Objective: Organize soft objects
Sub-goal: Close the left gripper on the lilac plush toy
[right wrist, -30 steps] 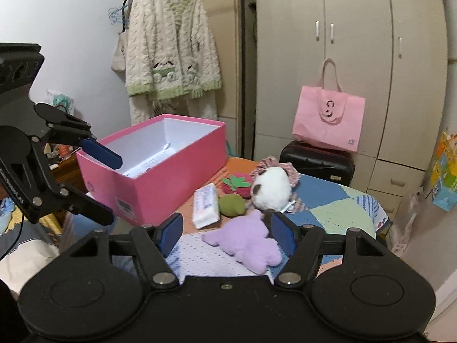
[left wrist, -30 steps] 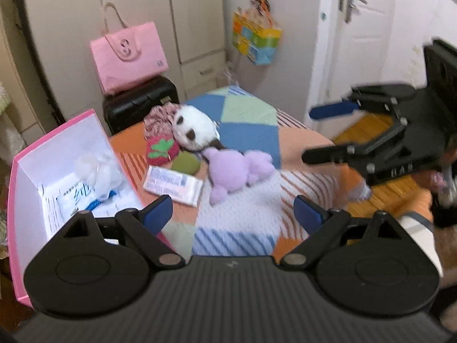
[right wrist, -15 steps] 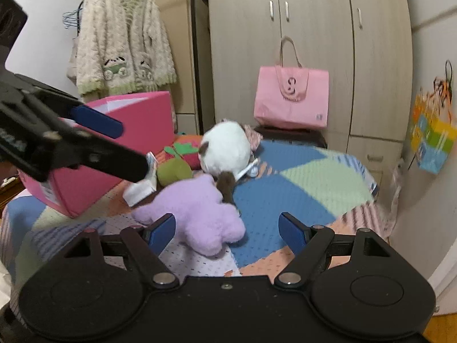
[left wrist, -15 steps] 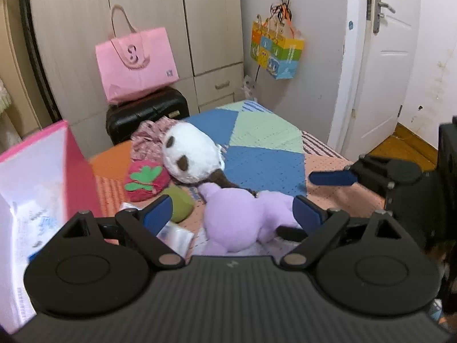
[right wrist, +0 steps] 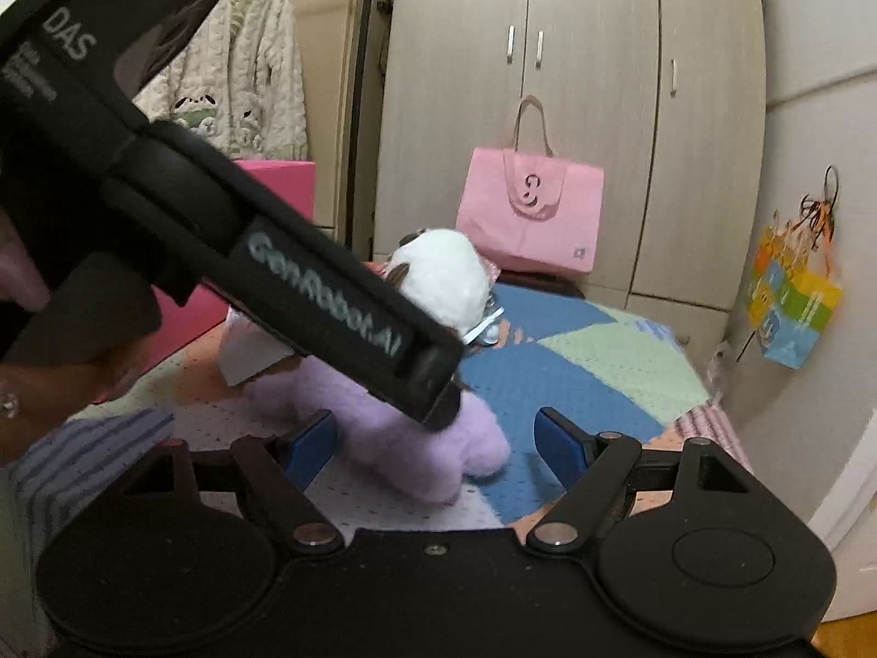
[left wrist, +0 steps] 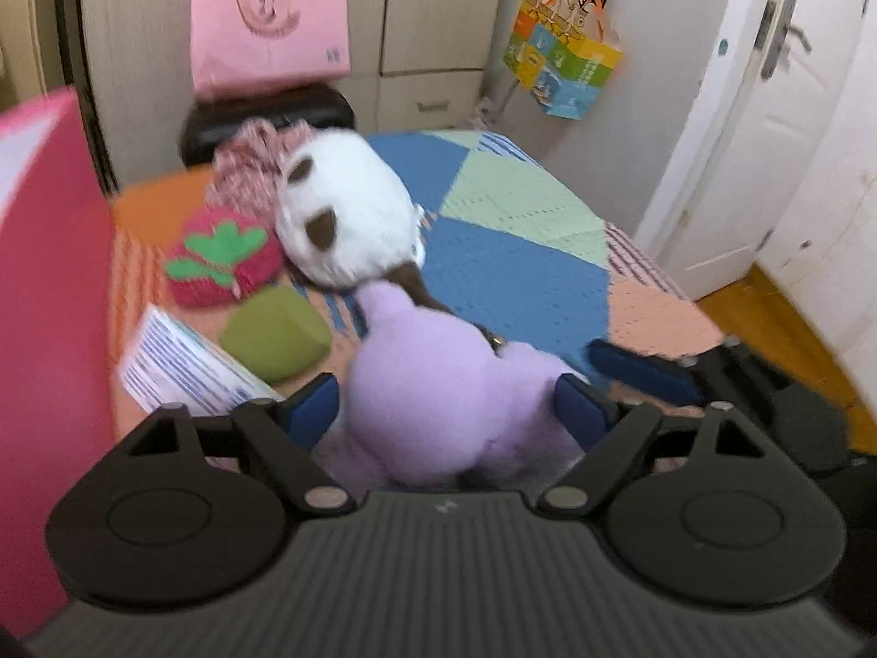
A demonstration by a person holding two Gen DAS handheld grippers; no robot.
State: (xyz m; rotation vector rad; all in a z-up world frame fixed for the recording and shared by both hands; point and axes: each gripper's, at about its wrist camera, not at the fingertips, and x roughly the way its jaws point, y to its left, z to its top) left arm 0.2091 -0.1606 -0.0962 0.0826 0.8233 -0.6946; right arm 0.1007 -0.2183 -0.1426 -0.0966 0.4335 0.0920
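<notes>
A purple plush toy (left wrist: 438, 384) lies on the patchwork blanket (left wrist: 520, 274). My left gripper (left wrist: 446, 408) is open, its blue pads on either side of the plush's body. Behind it lie a white-and-brown plush (left wrist: 345, 219), a red strawberry plush (left wrist: 219, 263), a green plush (left wrist: 274, 332) and a tissue pack (left wrist: 181, 367). The pink box (left wrist: 44, 274) stands at the left. My right gripper (right wrist: 436, 438) is open, low over the blanket, just short of the purple plush (right wrist: 394, 438). It also shows at the right of the left wrist view (left wrist: 647, 367).
The left gripper's black body (right wrist: 274, 252) crosses the right wrist view and hides part of the toys. A pink tote bag (right wrist: 529, 214) sits on a black case by the wardrobe. A coloured bag (left wrist: 564, 71) hangs on the wall. The blanket's edge drops off at the right.
My left gripper has moved forward and down until the purple plush sits between its fingers. My right gripper has moved in close beside it. The pink box has slid to the frame edge.
</notes>
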